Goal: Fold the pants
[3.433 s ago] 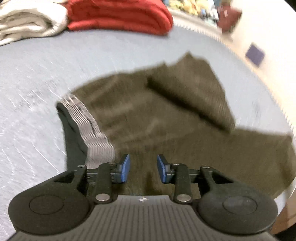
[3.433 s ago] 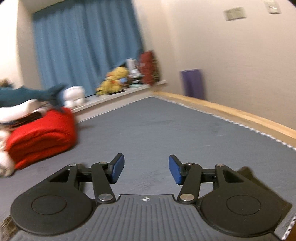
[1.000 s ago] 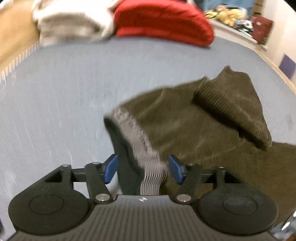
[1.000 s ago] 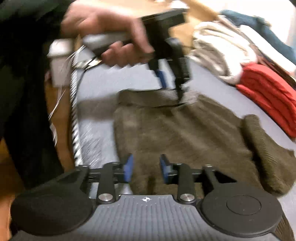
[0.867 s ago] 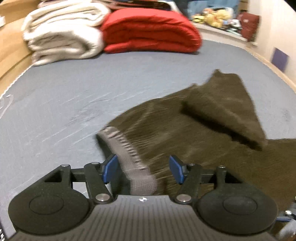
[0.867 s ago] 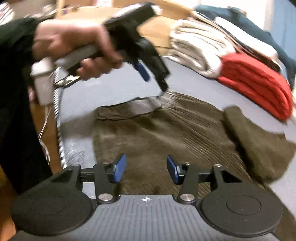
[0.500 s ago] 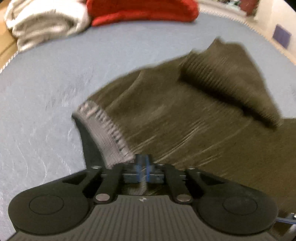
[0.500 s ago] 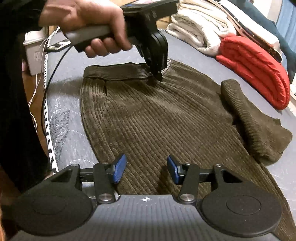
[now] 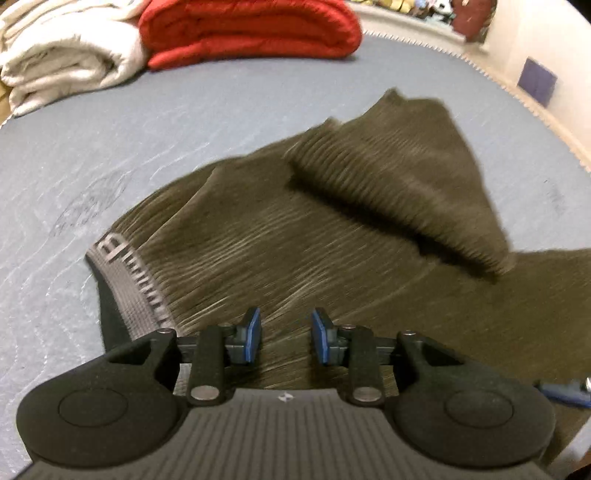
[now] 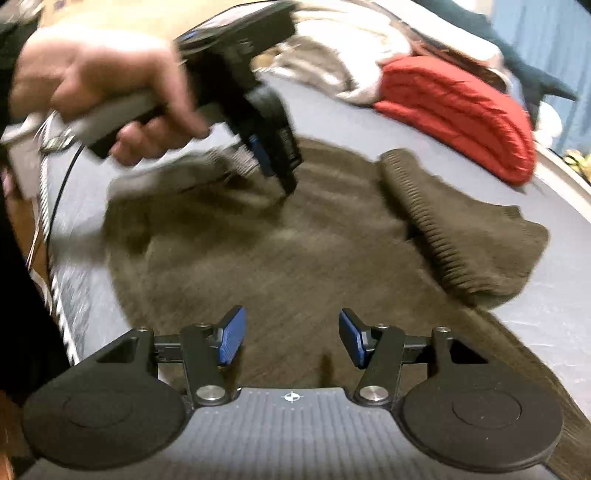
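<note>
- Pants point(image 9: 332, 258): dark olive corduroy, spread mostly flat on the grey bed point(image 9: 184, 129), ribs running lengthwise, grey elastic waistband point(image 9: 129, 280) at one end.
- One leg point(image 9: 399, 184) doubled back over the rest, lying as a thick ridged strip; in the right view same leg point(image 10: 454, 229) seen angled across the far side. Other leg running off toward the near edge of the bed.
- Left claw point(image 9: 285, 336) low over the cloth just beside the waistband, blue pads parted and opening, nothing pinched between them; from the right view, same left claw point(image 10: 277, 162) pointing down at the waistband region, gripped by a hand point(image 10: 103, 85).
- Right claw point(image 10: 291, 338) spread and widening a little more, hovering above the seat area, nothing between the pads.
- Judged risks:
  - Neither claw holding cloth, so a fold started now likely drags only the top layer or nothing.
  - Thick corduroy plus elastic band: shallow pinch probably slips out mid-lift.
  - Doubled-back leg likely to bunch into the fold unless straightened first, giving a lopsided, bulky result.
  - Heavy motion blur in both views: fast approach may land a pinch off the band, or shove the cloth into wrinkles.
- Further out: red quilt point(image 9: 251, 29) and white blanket point(image 9: 62, 55) folded at the far side of the bed, well apart from the pants.
</note>
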`<act>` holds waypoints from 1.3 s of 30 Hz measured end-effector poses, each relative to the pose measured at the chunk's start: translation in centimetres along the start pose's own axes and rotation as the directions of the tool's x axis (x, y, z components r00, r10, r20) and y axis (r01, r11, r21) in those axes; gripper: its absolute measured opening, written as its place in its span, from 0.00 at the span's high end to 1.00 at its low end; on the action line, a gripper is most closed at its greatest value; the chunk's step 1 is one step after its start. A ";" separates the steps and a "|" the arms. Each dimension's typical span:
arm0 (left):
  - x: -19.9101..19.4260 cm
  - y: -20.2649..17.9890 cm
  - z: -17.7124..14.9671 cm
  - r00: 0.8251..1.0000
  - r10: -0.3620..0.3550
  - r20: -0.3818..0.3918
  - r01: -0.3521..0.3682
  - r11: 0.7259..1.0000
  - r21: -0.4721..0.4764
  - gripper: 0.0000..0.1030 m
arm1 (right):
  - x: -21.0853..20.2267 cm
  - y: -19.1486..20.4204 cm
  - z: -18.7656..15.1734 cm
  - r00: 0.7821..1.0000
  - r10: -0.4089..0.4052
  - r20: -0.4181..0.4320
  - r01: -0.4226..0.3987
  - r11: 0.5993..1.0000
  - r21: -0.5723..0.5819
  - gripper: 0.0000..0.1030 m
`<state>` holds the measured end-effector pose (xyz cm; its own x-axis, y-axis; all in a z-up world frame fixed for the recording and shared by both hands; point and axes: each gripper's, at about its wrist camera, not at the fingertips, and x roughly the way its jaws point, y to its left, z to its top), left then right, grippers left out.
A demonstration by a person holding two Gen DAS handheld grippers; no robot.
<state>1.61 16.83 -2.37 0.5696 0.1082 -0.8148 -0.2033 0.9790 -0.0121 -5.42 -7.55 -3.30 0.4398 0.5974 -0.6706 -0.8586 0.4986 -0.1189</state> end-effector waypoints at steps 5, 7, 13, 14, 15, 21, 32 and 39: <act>-1.2 -2.1 1.4 0.999 -0.021 0.048 0.022 0.999 -0.027 0.66 | -1.6 -4.2 2.3 0.991 -0.109 0.077 0.094 0.979 0.182 0.44; -1.4 -2.9 2.3 0.997 -0.026 0.070 0.029 0.999 -0.042 0.65 | -2.6 -6.8 3.6 0.980 -0.168 0.107 0.131 0.949 0.287 0.44; -1.7 -5.6 4.9 0.993 -0.019 0.116 0.032 0.993 -0.111 0.65 | -5.2 -15.0 6.2 0.916 -0.369 0.156 0.214 0.780 0.588 0.44; -1.9 -6.0 5.3 0.991 -0.029 0.127 0.045 0.991 -0.125 0.66 | -5.4 -16.0 6.4 0.906 -0.391 0.161 0.219 0.760 0.612 0.44; -2.3 -6.4 5.7 0.989 -0.045 0.141 0.064 0.989 -0.136 0.68 | -5.5 -17.1 6.6 0.895 -0.415 0.165 0.226 0.739 0.635 0.44; -3.6 -9.4 7.3 0.973 -0.087 0.212 0.107 0.991 -0.081 0.86 | -2.2 -23.2 4.7 0.923 -0.373 0.092 0.142 0.554 0.820 0.44; -0.7 -9.1 6.7 0.980 -0.082 0.180 0.094 0.993 -0.064 0.86 | 7.3 -27.4 -0.8 0.974 -0.208 -0.094 0.144 0.240 0.960 0.44; 0.9 -6.8 6.8 0.985 -0.047 0.164 0.060 0.995 -0.073 0.86 | 9.4 -26.6 -0.3 0.994 -0.104 -0.043 0.074 0.307 0.949 0.43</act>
<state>8.97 11.46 0.92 0.7017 0.0885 -0.7069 -0.2266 0.9685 -0.1036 21.47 -15.40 -6.71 0.5149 0.5145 -0.6857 0.0189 0.7929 0.6091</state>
